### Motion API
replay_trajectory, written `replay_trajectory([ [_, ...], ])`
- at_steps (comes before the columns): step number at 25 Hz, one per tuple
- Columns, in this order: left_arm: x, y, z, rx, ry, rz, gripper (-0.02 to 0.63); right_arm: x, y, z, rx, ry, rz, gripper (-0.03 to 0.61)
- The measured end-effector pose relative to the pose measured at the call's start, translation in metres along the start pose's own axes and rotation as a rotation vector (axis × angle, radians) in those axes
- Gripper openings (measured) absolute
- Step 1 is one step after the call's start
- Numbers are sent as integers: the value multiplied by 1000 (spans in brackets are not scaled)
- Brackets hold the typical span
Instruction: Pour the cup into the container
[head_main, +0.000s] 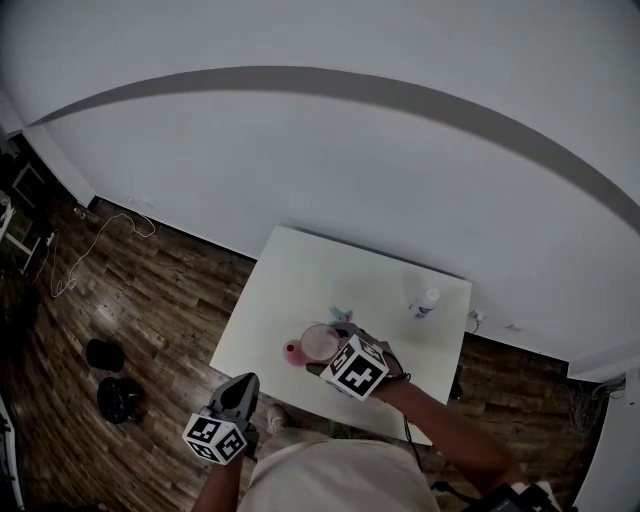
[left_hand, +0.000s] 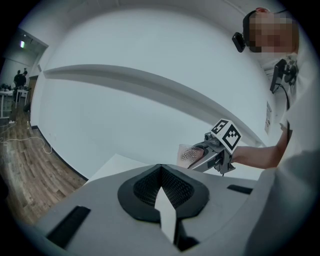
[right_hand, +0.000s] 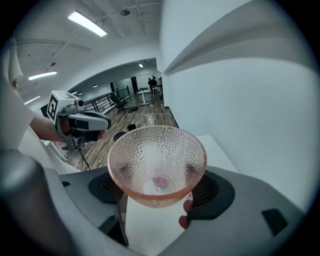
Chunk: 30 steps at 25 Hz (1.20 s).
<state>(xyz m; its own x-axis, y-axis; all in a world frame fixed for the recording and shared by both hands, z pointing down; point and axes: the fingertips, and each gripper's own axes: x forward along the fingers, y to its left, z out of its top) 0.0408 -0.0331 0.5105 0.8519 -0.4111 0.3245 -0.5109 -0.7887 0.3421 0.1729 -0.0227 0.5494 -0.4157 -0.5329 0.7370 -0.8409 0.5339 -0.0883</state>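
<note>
Right gripper view: the right gripper (right_hand: 157, 192) clasps a translucent pink, dimpled, flared cup (right_hand: 157, 157); the left gripper (left_hand: 161, 184) is closed.

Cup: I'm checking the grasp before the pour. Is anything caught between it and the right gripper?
Nothing visible is. The pink dimpled cup sits directly in the right gripper, whose jaws press on its sides. The left gripper is away from it, empty.

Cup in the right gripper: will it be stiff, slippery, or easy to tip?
The cup is probably stiff: its rim looks round although the right gripper clamps it. The dimpled wall may help grip, but it tapers to a narrow base, so it could slide, and might tip easily when standing.
</note>
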Motion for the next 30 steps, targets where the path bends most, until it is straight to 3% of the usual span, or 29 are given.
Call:
replay_trajectory([
  [10, -5, -26, 7, 20, 8, -32, 9, -35, -11, 0, 110, -90, -43, 373],
  [17, 2, -48, 14, 66, 5, -91, 9, -59, -17, -1, 124, -146, -100, 373],
  [30, 1, -50, 11, 54, 44, -129, 9, -82, -26, -27, 179, -187, -162, 373],
])
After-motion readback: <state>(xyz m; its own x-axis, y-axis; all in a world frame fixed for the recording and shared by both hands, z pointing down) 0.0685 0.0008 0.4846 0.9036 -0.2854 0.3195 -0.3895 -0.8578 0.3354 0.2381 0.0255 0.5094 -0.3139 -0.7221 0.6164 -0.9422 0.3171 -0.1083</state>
